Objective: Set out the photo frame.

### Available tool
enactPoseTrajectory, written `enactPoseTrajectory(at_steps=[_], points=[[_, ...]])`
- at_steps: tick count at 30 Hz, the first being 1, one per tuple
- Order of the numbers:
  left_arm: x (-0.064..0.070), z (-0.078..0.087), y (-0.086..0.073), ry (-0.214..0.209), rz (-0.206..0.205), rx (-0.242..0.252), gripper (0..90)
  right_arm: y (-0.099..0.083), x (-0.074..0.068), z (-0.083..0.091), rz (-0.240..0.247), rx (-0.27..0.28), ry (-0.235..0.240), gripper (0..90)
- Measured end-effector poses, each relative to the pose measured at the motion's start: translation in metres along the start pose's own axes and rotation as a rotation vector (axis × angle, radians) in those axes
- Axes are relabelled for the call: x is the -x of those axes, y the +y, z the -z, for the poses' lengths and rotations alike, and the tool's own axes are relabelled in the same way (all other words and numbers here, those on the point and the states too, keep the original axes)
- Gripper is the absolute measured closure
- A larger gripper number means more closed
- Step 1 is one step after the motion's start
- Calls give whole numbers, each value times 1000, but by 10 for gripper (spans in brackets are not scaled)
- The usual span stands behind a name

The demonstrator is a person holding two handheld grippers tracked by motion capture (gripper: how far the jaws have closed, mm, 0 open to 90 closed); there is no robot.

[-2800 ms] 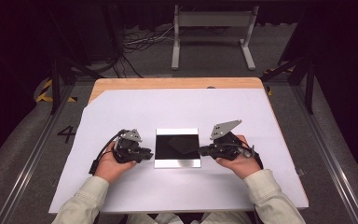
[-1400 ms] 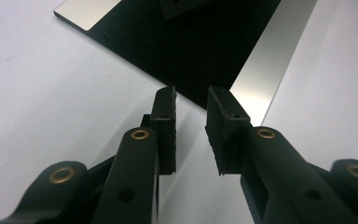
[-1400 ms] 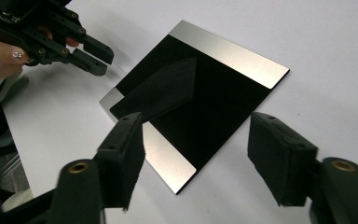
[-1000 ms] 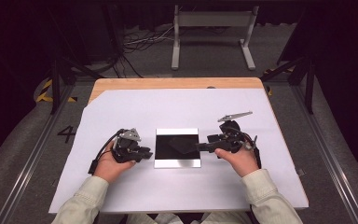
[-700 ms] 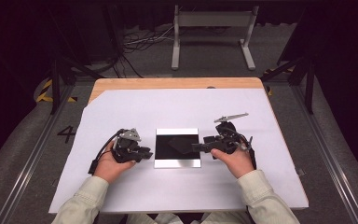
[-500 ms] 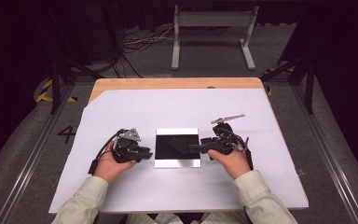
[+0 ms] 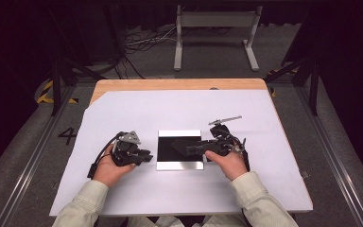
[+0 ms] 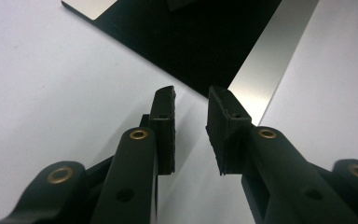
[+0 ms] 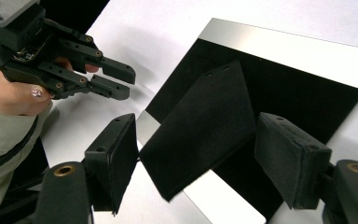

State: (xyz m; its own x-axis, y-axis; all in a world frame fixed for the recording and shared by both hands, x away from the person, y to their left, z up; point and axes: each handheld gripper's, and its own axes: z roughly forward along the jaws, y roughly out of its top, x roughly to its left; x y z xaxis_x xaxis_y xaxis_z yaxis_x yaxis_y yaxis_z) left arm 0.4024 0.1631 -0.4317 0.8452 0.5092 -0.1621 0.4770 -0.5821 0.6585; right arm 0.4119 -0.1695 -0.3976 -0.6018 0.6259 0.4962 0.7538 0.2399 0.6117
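Right claw [image 7: 191, 149] reaches in from the right over the black tray [image 7: 179, 149], which sits near the table's [image 7: 179, 104] front edge, about centred between the side edges. In the right gripper view the right claw [image 9: 193, 158] is spread wide, and a black pad [image 9: 200, 126] lies between the jaws, tilted, one end hanging past the tray's [image 9: 307, 93] silver rim. Neither jaw touches the pad; there is a visible gap each side.

Left claw [image 7: 146, 155] rests just off the tray's left edge, tips aimed at it. Left gripper view: left claw [image 8: 191, 100] jaws apart by a narrow gap with nothing between them, tips just short of the tray's [image 8: 205, 42] corner.

Hard to read: from the high view the pad blends into the black tray floor, outline barely separable. Can't tell if the pad's far end rests on the tray floor or is lifted.

Materials: the tray is flat and rectangular, with a glossy black centre and brushed-metal strips along two edges. Pad is matte, foam or felt-like, a slab with an angled end. Jaw faces have the same coarse black padding. White sheet [image 7: 123, 118] covers the table, wood showing at the far edge.
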Motion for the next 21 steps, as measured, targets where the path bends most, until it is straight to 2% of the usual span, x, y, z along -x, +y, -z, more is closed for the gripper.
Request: enactPoseTrajectory(at_steps=[7,16,21], points=[[-1,6,-8,13,20,-1,729,4,0,-6,-4,-11,10,300],[-2,14,-19,32,47,7,729,10,4,-17,-33,-27,21,309],[-2,15,-21,36,44,7,729,11,6,-21,-46,-41,17,355]])
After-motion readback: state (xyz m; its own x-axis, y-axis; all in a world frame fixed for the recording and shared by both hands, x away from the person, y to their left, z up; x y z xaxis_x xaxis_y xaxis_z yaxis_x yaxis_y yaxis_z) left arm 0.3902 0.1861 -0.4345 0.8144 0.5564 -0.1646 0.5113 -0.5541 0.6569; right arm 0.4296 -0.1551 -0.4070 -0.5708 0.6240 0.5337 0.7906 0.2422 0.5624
